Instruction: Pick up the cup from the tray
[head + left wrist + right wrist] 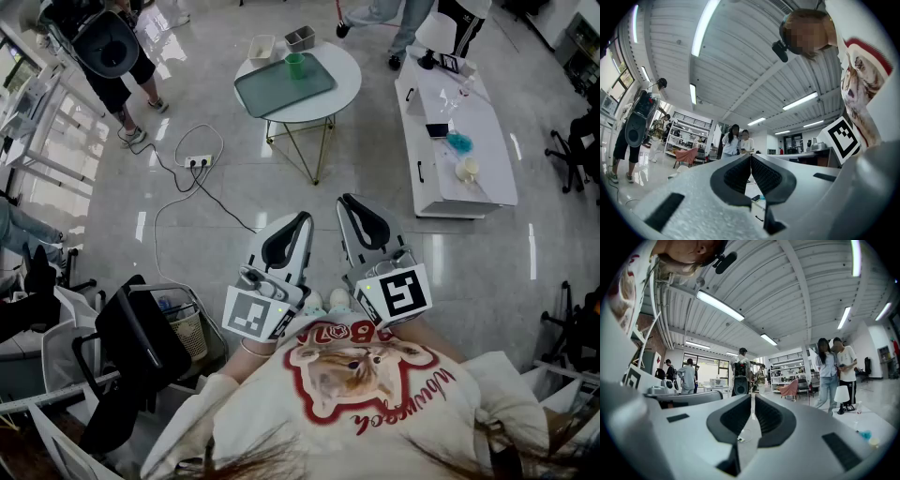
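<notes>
head view: shows cup (294, 65) on tray (281, 86) on table (345, 79), well apart from left gripper (302, 221) and right gripper (348, 202) at chest; pre-reach, next needs approach and opening | left gripper view: clenched, empty, no cup | right gripper view: clenched, empty, no cup

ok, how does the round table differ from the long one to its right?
Shape: the round table is a disc, the long table a narrow rectangle.
Base: the round table stands on thin gold legs; the long table has solid white sides.
Load: the round table holds the tray with the green cup; the long table holds a lamp and small loose items.
Both have white tops.
</notes>
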### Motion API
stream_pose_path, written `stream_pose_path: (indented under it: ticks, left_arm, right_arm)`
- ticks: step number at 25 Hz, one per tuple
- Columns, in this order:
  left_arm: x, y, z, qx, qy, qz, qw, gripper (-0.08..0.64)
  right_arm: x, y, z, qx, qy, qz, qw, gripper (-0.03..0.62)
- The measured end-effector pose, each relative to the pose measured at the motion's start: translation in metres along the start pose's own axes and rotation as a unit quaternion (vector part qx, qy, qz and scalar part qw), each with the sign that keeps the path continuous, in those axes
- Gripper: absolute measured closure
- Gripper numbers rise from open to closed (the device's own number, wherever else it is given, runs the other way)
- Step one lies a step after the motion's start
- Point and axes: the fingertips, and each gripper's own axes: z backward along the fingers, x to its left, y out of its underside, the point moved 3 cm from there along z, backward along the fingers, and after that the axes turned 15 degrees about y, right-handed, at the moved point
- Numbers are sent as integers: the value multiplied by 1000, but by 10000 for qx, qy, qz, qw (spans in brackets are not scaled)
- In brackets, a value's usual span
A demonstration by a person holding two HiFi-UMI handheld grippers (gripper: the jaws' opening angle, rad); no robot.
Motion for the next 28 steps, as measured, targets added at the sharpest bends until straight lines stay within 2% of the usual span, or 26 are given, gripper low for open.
stream_pose_path:
  ticks: [12,16,28]
  left_arm:
    - [7,-3,6,-38,-39,-32,10000,545]
    - [7,-2,2,-28,-59,-31,10000,546]
    - [-2,4,-24,-87,-69,-18,9999,546]
  right_arm:
    - [8,-2,-3,-51,-42,5,10000,546]
    - [2,-5,-4,-177,-7,-105,9998,545]
    - [-24,-1,-8,-149,-72,-125,9998,545]
